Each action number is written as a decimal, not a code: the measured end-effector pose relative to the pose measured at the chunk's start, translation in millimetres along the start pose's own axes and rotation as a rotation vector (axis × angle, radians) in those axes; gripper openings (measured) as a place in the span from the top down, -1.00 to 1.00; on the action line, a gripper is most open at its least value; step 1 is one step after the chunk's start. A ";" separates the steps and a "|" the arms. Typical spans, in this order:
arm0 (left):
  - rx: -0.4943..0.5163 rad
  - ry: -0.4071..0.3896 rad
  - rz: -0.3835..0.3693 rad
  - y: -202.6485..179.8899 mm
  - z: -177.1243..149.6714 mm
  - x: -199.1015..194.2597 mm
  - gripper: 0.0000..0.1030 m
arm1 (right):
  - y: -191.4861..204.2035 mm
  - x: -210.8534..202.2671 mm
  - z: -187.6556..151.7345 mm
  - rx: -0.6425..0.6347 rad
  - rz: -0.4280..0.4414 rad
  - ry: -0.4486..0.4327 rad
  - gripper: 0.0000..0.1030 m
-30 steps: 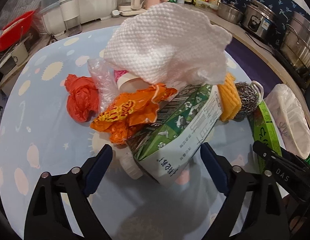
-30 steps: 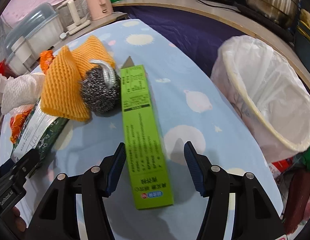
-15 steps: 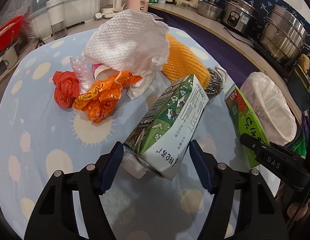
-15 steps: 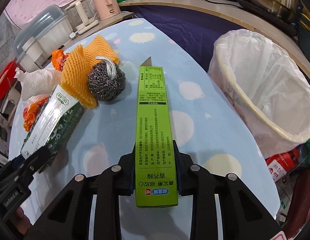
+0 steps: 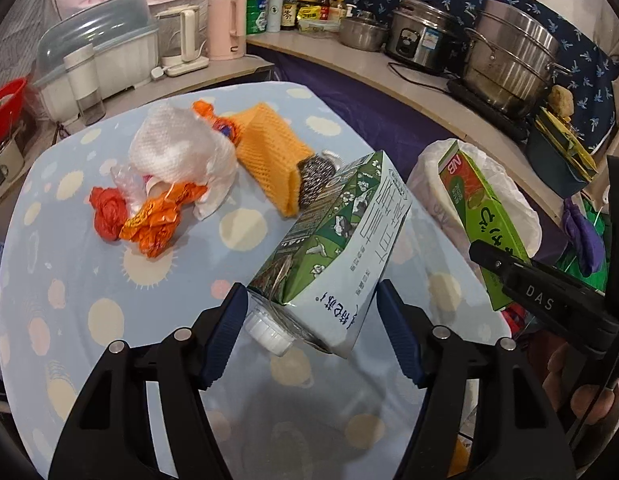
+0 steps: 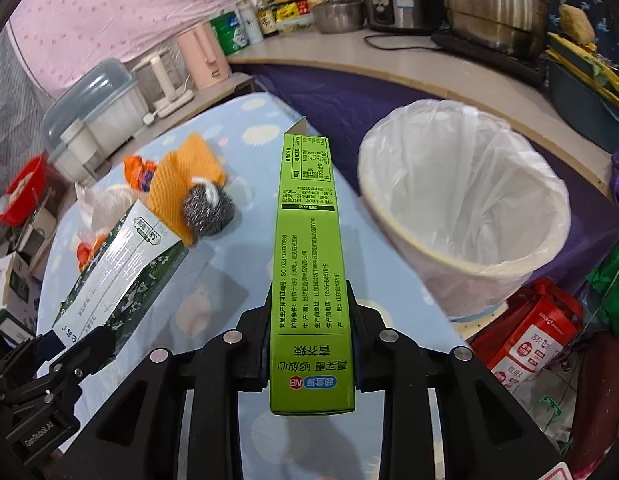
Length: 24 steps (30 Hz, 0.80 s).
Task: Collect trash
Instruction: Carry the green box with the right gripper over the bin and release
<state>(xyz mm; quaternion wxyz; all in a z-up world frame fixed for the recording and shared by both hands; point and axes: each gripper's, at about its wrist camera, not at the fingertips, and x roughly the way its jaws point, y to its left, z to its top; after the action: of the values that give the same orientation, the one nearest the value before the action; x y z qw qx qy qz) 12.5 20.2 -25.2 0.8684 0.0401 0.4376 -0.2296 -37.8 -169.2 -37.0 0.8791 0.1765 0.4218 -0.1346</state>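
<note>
Both lifted off the table now: my left hand-held gripper [image 5: 309,316] clamps the milk carton [image 5: 333,248], my right hand-held gripper [image 6: 309,320] the green box [image 6: 309,264], the bin [image 6: 465,208] ahead-right.

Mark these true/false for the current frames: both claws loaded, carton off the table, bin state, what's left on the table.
1. The right claw is shut on the green box. True.
2. The left claw is open with nothing in it. False: it is shut on the milk carton, pads pressing both sides.
3. The milk carton is lifted clear of the table. True.
4. The trash bin already holds the steel scourer. False: the lined bin shows nothing inside; the steel scourer lies on the table against the orange sponge.
5. The white paper towel and orange wrapper are on the table. True.
</note>
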 end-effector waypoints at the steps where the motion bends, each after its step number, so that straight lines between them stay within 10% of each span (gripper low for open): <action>1: 0.013 -0.008 -0.002 -6.6 4.5 -0.5 -0.24 | -6.9 -3.9 2.1 0.013 -0.006 -0.009 0.47; 24: 0.286 0.038 -0.119 -175.3 72.2 83.8 -0.23 | -148.1 25.1 30.4 0.247 -0.149 0.041 0.47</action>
<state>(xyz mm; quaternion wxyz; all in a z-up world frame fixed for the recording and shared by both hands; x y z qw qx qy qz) 32.8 -186.0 -23.1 0.8304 0.1418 0.4181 -0.3399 -58.4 -317.8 -68.2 0.8295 0.2541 0.4319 -0.2466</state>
